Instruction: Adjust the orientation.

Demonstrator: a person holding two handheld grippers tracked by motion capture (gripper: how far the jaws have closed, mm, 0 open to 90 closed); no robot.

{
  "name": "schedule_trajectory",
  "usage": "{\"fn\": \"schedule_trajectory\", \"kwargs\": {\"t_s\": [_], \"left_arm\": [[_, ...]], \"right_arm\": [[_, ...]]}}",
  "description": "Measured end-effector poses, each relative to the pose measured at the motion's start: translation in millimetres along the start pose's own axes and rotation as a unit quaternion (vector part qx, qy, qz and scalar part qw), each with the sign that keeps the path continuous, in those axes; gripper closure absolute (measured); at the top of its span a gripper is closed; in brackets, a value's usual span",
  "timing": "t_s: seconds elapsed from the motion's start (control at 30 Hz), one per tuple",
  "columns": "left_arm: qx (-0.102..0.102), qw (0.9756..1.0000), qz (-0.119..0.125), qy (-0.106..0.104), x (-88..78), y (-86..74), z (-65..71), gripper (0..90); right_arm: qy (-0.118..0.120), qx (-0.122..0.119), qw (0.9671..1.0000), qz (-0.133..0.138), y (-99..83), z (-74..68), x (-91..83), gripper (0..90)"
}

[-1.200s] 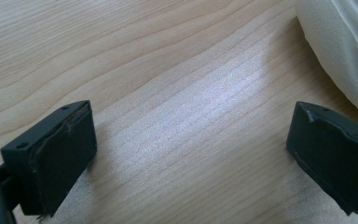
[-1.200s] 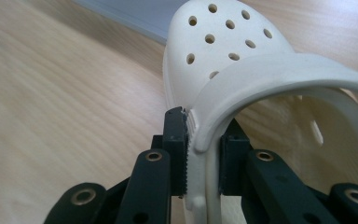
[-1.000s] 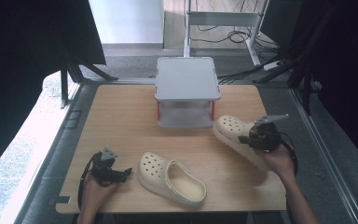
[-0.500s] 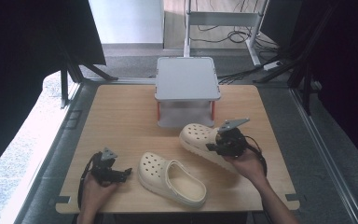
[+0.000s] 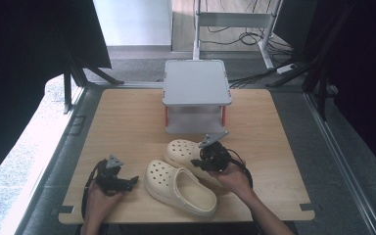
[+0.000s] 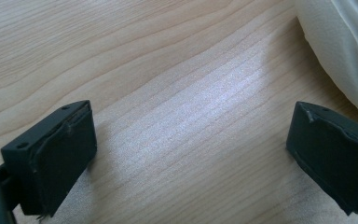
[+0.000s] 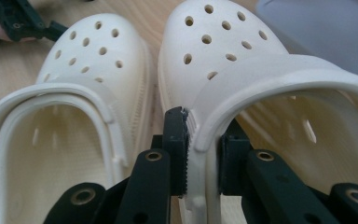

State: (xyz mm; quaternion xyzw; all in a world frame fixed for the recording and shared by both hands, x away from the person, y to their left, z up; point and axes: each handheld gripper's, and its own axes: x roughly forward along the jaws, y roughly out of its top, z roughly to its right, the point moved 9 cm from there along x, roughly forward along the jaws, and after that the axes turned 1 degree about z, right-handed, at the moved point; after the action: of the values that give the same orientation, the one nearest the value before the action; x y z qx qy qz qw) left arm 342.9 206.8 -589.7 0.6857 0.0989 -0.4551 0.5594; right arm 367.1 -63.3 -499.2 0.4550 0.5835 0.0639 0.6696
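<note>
Gripping the side wall of one clog (image 5: 185, 152), the right gripper (image 5: 214, 157) has its jaws clamped on the rim, one inside the opening, one outside. That clog sits mid-table, just in front of the grey stand (image 5: 196, 83), toe toward ten o'clock in the high view. The second clog (image 5: 180, 187) lies just beside it at about seven o'clock, toe also toward ten o'clock, heel toward four. Long axes run near parallel; the two look close to paired, sides nearly touching.

Key relation: the resting clog lies to the held clog's left as the right gripper looks along it, so any further closing of the gap goes that way. The right hand owns this move; the left gripper (image 5: 113, 177) rests at the table's near-left, at nine o'clock from the second clog, jaws apart with nothing between.

The right gripper view shows the bite on the clog (image 7: 261, 93), with the pad serrations against the wall, and the neighbour (image 7: 74, 93) alongside. The high view shows layout, not the bite. The left gripper view shows bare table (image 6: 168, 93) between wide jaws, with pale clog (image 6: 345, 51) at its upper right.
</note>
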Motion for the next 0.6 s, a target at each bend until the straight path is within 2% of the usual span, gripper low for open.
{"fn": "schedule_trajectory", "kwargs": {"t_s": [0.23, 0.27, 0.37, 0.4, 0.43, 0.47, 0.53, 0.6], "left_arm": [[0.0, 1.0, 0.0, 0.0, 0.0, 0.0, 0.0, 1.3], [0.0, 1.0, 0.0, 0.0, 0.0, 0.0, 0.0, 1.3], [0.0, 1.0, 0.0, 0.0, 0.0, 0.0, -0.1, 1.3], [0.0, 1.0, 0.0, 0.0, 0.0, 0.0, 0.0, 1.3], [0.0, 1.0, 0.0, 0.0, 0.0, 0.0, 0.0, 1.4], [0.0, 1.0, 0.0, 0.0, 0.0, 0.0, 0.0, 1.4], [0.0, 1.0, 0.0, 0.0, 0.0, 0.0, 0.0, 1.4], [0.0, 1.0, 0.0, 0.0, 0.0, 0.0, 0.0, 1.3]], "right_arm": [[0.017, 0.009, 0.9998, -0.004, -6.7, -7.6, 8.0, 76.8], [0.032, 0.013, 0.9994, -0.004, -8.4, -11.2, 8.7, 76.5], [0.036, 0.007, 0.9993, -0.009, -10.6, -13.2, 10.3, 74.3], [0.037, 0.003, 0.9993, -0.011, -11.2, -13.3, 10.5, 72.4], [0.037, -0.003, 0.9993, -0.005, -10.1, -12.3, 7.4, 64.1], [0.037, -0.003, 0.9993, -0.005, -10.1, -12.3, 7.4, 64.1], [0.037, -0.003, 0.9993, 0.002, -7.5, -9.4, 0.1, 55.9], [0.05, -0.003, 0.9987, 0.001, -7.1, -9.2, -7.8, 48.3]]}}
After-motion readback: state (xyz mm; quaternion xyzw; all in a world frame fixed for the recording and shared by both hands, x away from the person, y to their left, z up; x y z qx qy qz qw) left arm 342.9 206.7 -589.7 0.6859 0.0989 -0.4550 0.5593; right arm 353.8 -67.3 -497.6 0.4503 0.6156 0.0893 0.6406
